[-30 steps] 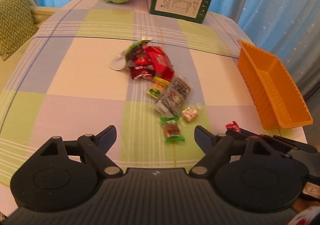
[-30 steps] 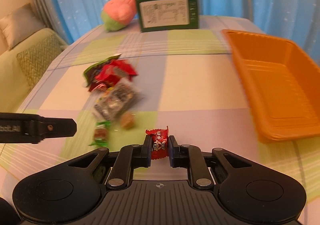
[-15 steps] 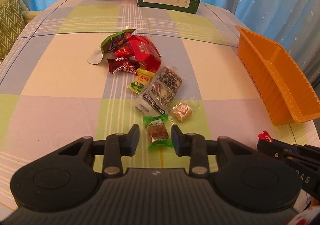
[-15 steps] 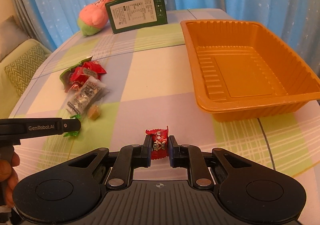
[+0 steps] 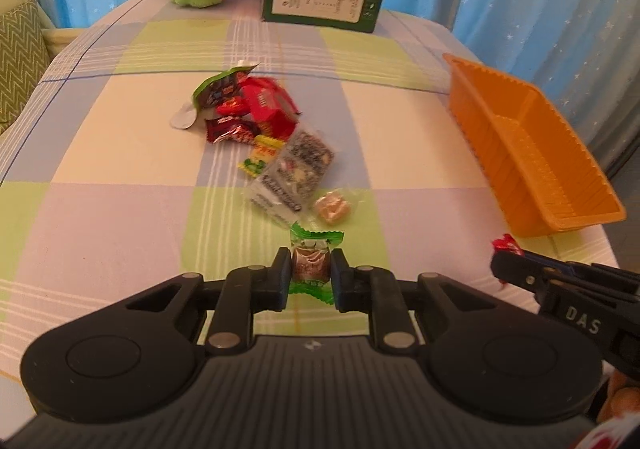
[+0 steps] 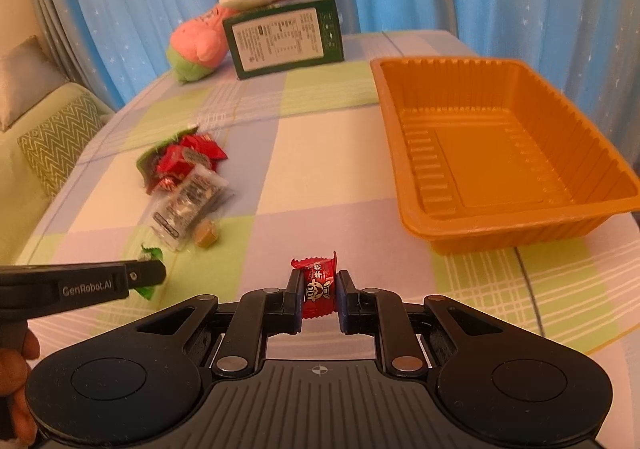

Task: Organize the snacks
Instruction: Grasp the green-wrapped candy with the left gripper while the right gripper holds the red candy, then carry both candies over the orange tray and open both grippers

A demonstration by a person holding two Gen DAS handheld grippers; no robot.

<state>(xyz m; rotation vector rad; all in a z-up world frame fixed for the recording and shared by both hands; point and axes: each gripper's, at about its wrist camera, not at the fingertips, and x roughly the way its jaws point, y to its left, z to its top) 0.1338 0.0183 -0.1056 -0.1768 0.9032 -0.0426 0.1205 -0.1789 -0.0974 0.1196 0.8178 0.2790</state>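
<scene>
Left gripper (image 5: 307,273) clamped tight on green-wrapped candy (image 5: 313,264), wrapper ends poking out above and below fingers. Right gripper (image 6: 319,295) pinching red candy (image 6: 318,287), same deal. Rest of snack pile (image 5: 267,141) sits just ahead of left fingers on checked tablecloth (image 5: 120,169). Orange tray (image 6: 520,121) ahead-right of right fingers, nothing in it.

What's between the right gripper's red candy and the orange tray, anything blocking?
Nothing visible. The right gripper holds the red candy above bare tablecloth; the orange tray sits ahead to its right. The snack pile lies off to the left.
</scene>
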